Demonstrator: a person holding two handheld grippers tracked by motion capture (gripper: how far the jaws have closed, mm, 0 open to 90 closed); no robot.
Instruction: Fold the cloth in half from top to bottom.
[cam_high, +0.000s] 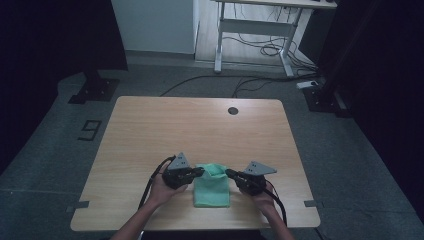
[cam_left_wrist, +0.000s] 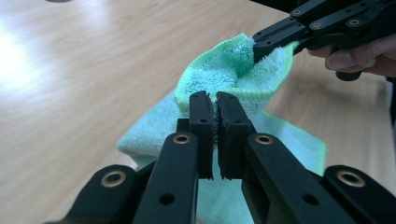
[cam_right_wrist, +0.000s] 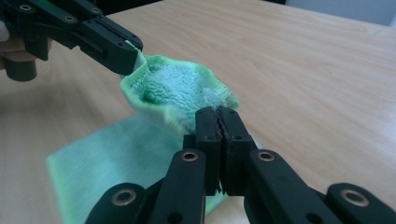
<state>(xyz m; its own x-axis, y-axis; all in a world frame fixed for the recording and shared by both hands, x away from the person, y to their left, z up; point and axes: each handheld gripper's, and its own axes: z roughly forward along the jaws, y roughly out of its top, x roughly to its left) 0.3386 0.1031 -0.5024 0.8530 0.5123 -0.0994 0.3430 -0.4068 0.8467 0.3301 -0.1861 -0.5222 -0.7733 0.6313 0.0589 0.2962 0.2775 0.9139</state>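
Observation:
A green terry cloth (cam_high: 212, 187) lies folded on the wooden table (cam_high: 165, 130) near its front edge. My left gripper (cam_high: 201, 171) is shut on the cloth's far left corner, and my right gripper (cam_high: 228, 172) is shut on its far right corner. Both corners are lifted, so the far edge sags between them. In the left gripper view the closed jaws of my left gripper (cam_left_wrist: 216, 100) pinch the cloth (cam_left_wrist: 219, 77), with the right gripper (cam_left_wrist: 258, 44) beyond. The right gripper view has my right gripper (cam_right_wrist: 217, 114) biting the cloth (cam_right_wrist: 175, 93) and the left gripper (cam_right_wrist: 133, 49) opposite.
A round dark grommet (cam_high: 233, 110) sits at the table's far edge. Beyond the table stand a white desk frame (cam_high: 255, 30) with floor cables and black stand bases (cam_high: 94, 90) on either side. A hand (cam_high: 165, 192) holds each gripper.

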